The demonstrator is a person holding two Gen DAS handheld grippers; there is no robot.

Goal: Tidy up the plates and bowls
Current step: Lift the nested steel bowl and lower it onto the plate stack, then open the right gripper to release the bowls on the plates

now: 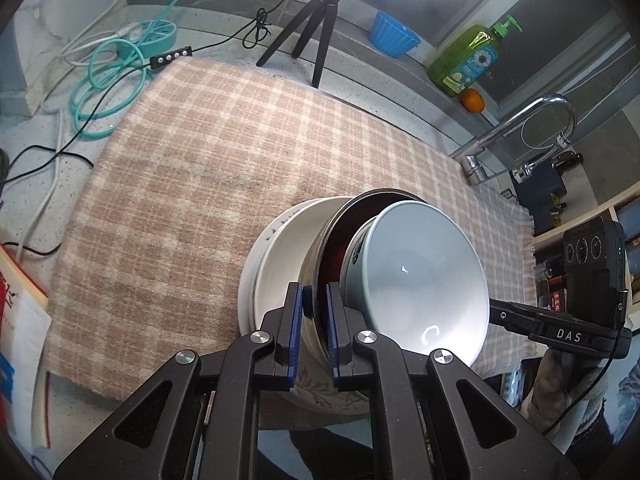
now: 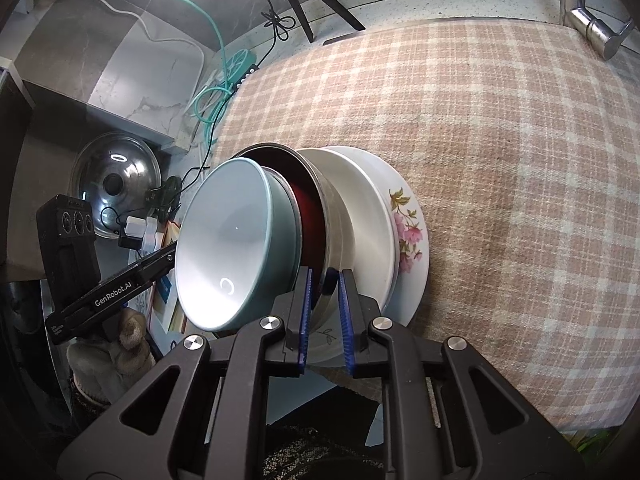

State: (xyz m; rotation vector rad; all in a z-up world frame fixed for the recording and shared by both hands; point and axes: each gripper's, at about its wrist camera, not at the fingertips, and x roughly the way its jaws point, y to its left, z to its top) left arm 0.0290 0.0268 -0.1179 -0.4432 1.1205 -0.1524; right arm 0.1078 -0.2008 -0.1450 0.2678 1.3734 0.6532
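The left tool is clamped on the rim of a steel bowl, one blue pad outside the wall and one inside. The right tool grips the same steel bowl at its rim from the opposite side, its pads likewise pinching the wall. A red lining shows inside the steel bowl, and a pale blue bowl is nested in it, tilted, its rim standing clear of the steel rim. Under the steel bowl sits a white bowl, and beneath that a flowered plate resting on the checked cloth that covers the surface. Beyond the cloth from the stack stand a black tripod and a tap.
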